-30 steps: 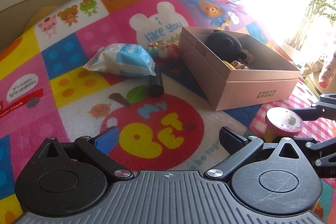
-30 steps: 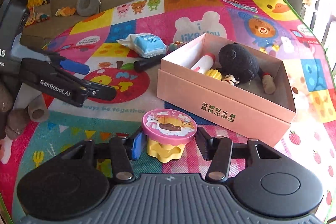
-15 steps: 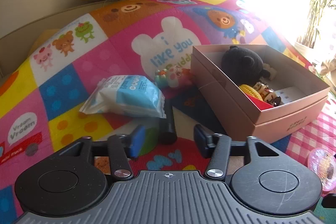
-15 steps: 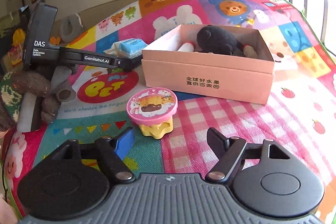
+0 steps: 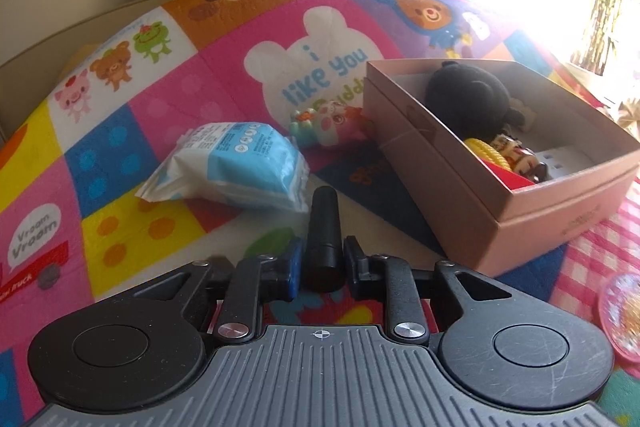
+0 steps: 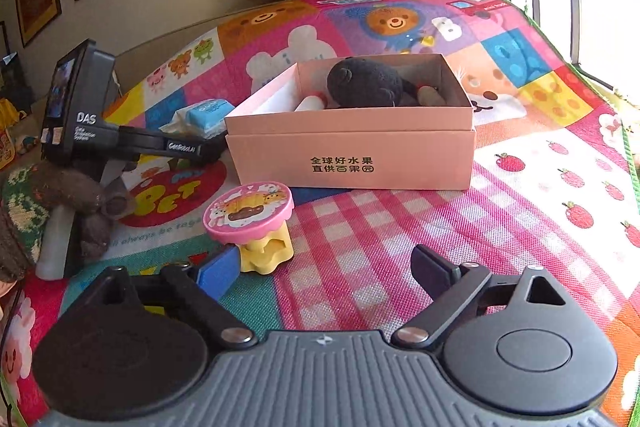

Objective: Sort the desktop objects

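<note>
Left gripper (image 5: 323, 263): jaws just closed in, now clamped on near end of black cylinder (image 5: 325, 227). Cylinder lies on play mat (image 5: 168, 107), long axis running straight away from the jaws, far tip beside the wipes pack (image 5: 236, 167). Pink box (image 5: 520, 203) off to the right of it, open top, black plush (image 5: 468, 95) already inside. Probable next move: lift and swing right over the box's near wall.

Right gripper (image 6: 324, 267): jaws just opened, standing wide, nothing between. Pink-topped toy (image 6: 250, 215) upright on mat just ahead, toward the left finger, not touched.

Left wrist view alone shows pads on the cylinder. Right wrist view shows left gripper (image 6: 176, 147) reaching toward box's left end, grip point hidden, plus printed front of box (image 6: 348, 163).
</note>
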